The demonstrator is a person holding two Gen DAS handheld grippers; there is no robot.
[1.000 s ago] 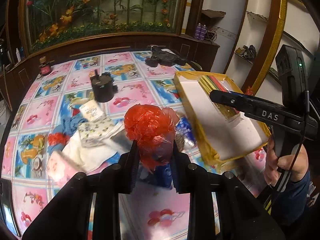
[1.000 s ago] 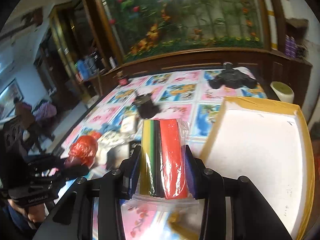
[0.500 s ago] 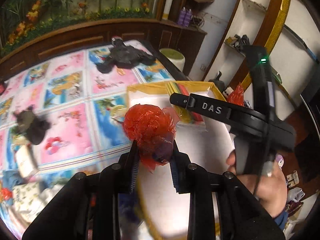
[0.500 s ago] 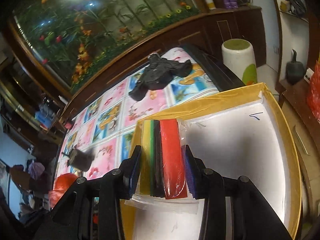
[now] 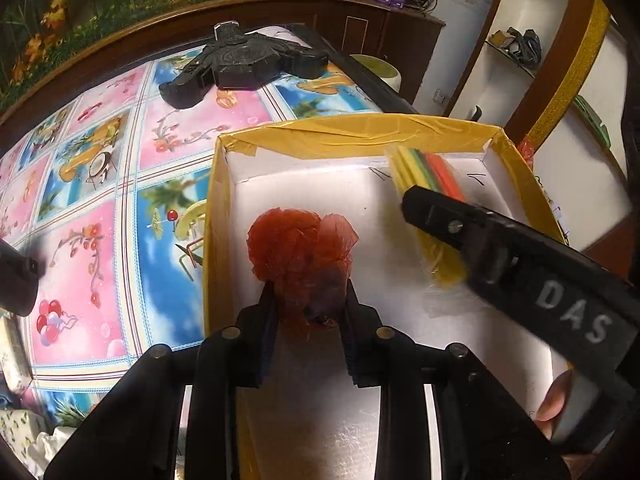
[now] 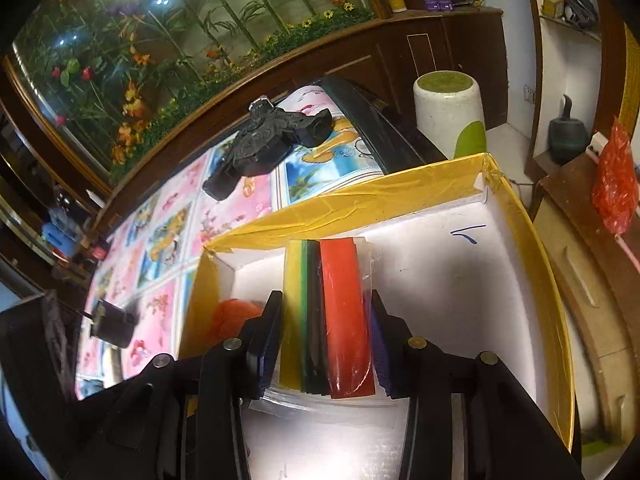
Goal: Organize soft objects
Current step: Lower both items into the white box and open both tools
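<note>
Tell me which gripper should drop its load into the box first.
Probably left. The left gripper holds the red mesh ball over bare floor in the middle of the box. The right gripper holds the colored sheet pack nearer the far wall, beside the ball.

My left wrist camera looks steeply down, close over the box (image 5: 352, 136), my right gripper (image 5: 404, 204) crossing its right side. Right wrist camera angles down into the same box (image 6: 360, 200) from close; both share the tablecloth (image 5: 100, 208) beyond.
</note>
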